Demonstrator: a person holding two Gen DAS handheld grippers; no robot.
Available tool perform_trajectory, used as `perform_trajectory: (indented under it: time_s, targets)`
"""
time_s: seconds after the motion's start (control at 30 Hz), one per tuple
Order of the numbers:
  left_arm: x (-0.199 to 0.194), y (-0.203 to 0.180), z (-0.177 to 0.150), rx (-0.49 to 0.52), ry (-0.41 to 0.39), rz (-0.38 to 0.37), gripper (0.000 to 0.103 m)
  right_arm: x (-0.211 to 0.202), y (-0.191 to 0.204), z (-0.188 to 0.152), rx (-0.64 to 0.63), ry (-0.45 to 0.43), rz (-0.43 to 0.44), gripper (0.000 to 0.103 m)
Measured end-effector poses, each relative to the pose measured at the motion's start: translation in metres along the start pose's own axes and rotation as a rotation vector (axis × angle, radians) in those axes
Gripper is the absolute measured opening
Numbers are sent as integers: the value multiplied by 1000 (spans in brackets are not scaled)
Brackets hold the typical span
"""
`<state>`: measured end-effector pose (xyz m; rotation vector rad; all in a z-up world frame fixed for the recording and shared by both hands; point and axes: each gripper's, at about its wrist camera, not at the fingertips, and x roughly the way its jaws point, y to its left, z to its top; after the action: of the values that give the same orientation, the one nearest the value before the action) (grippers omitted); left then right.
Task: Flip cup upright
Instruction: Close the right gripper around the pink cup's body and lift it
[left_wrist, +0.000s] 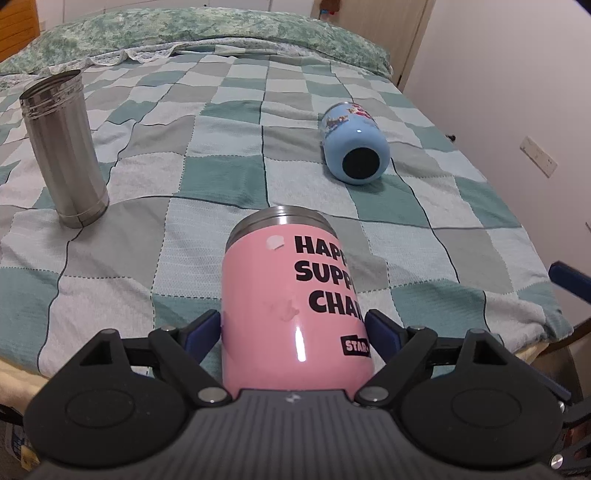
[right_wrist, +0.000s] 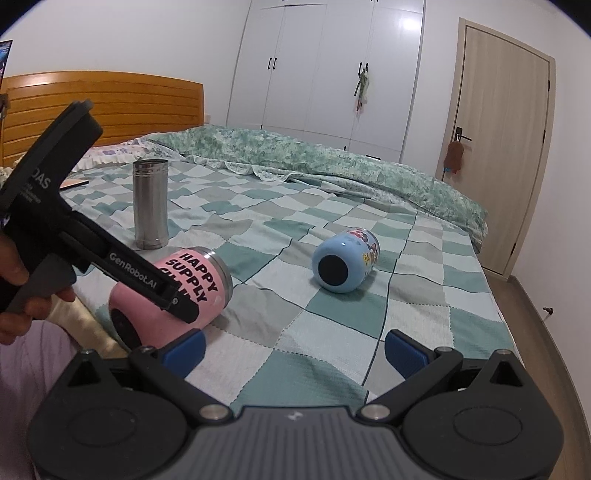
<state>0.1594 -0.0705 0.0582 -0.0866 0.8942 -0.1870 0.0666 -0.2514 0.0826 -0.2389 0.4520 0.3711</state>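
A pink cup (left_wrist: 291, 306) with black lettering lies on its side on the checked blanket, steel rim pointing away from me. My left gripper (left_wrist: 293, 332) has its blue pads against both sides of the cup near its base and is shut on it. The right wrist view shows the same pink cup (right_wrist: 184, 284) lying with the left gripper (right_wrist: 173, 301) around it. A light blue cup (left_wrist: 352, 142) lies on its side further right, black base towards me; it also shows in the right wrist view (right_wrist: 341, 260). My right gripper (right_wrist: 293, 352) is open and empty above the blanket.
A steel tumbler (left_wrist: 62, 147) stands upright at the left, also in the right wrist view (right_wrist: 150, 203). A green duvet (right_wrist: 314, 158) lies bunched at the bed's far side. The wooden headboard (right_wrist: 110, 107) is far left, the bed's edge and floor (right_wrist: 535, 332) to the right.
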Motion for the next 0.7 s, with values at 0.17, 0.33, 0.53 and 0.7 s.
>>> perform_trajectory:
  time_s: [0.17, 0.33, 0.53, 0.7]
  targets:
    - [-21, 4, 1, 24, -32, -31, 103, -2, 4, 5, -6, -1, -4, 103]
    - [-45, 20, 6, 65, -99, -5, 103, -4, 15, 19, -23, -8, -5, 103]
    - [-60, 58, 10, 94, -133, 6, 103, 12, 32, 41, -13, 1, 23, 103]
    - [-63, 90, 15, 142, -147, 28, 103, 40, 47, 60, 54, 49, 56, 103]
